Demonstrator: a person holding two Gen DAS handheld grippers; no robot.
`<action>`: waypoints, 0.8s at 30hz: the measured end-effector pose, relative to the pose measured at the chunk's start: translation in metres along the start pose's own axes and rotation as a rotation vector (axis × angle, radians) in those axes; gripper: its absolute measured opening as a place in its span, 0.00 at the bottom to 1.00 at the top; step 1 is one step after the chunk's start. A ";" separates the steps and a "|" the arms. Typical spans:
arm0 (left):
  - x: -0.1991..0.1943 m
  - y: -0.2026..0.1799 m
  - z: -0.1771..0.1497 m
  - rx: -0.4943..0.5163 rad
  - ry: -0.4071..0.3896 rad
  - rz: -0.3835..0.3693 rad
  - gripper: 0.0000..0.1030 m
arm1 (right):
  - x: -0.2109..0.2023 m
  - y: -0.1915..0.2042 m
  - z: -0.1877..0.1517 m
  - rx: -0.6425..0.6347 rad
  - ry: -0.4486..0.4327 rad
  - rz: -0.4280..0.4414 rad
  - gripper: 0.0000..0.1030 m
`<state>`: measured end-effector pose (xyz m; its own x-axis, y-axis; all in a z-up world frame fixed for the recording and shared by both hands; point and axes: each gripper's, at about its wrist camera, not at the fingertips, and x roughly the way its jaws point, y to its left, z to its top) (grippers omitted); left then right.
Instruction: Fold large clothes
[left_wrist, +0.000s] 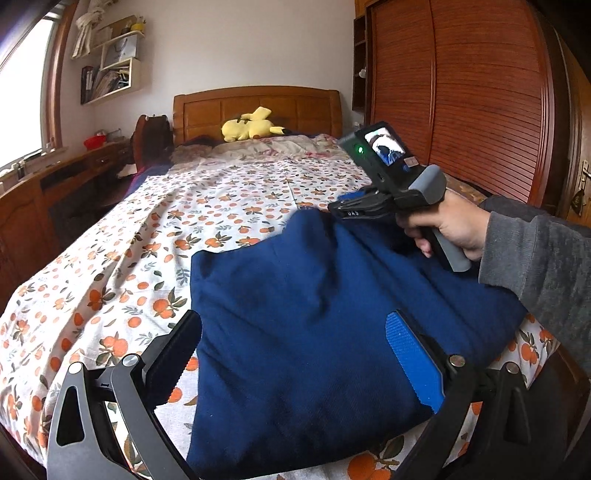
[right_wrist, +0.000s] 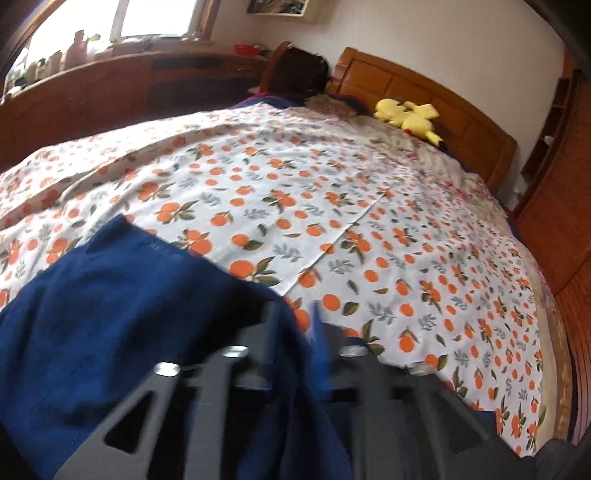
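**Here, a Fold Partly Made on the Bed**

Now we see the blue garment lying on the bed, near its foot, over the orange-print sheet. It is already gathered into a compact, roughly square block, which we judge to be a fold partly done.

Our left tool hangs over the near part of the cloth with its jaws spread wide, one finger to each side, pressing nothing. We read this as a waiting pose: it frames the block so it can pin or pinch an edge when needed.

Our right tool sits at the far right corner of the garment. In the right wrist view its jaws stand narrow, with a ridge of blue cloth rising between them. The picture is blurred, so we cannot tell whether the pads press on the fabric or merely flank it.

A yellow plush toy rests by the headboard, well apart from the work, so nothing crowds the 2 tools.
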<state>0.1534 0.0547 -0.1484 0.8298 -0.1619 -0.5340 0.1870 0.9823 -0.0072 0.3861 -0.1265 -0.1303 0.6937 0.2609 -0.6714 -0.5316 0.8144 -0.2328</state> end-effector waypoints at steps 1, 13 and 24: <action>0.000 -0.002 0.000 0.002 0.000 -0.003 0.97 | -0.006 -0.006 -0.001 0.014 -0.013 0.006 0.30; 0.007 -0.009 0.000 0.004 0.001 -0.014 0.97 | -0.052 -0.122 -0.051 0.145 0.037 -0.108 0.32; 0.014 -0.025 0.000 0.005 -0.002 -0.017 0.97 | 0.000 -0.203 -0.141 0.436 0.261 -0.152 0.38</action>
<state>0.1606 0.0278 -0.1559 0.8277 -0.1791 -0.5318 0.2037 0.9789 -0.0126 0.4253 -0.3654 -0.1824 0.5740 0.0306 -0.8183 -0.1444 0.9874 -0.0644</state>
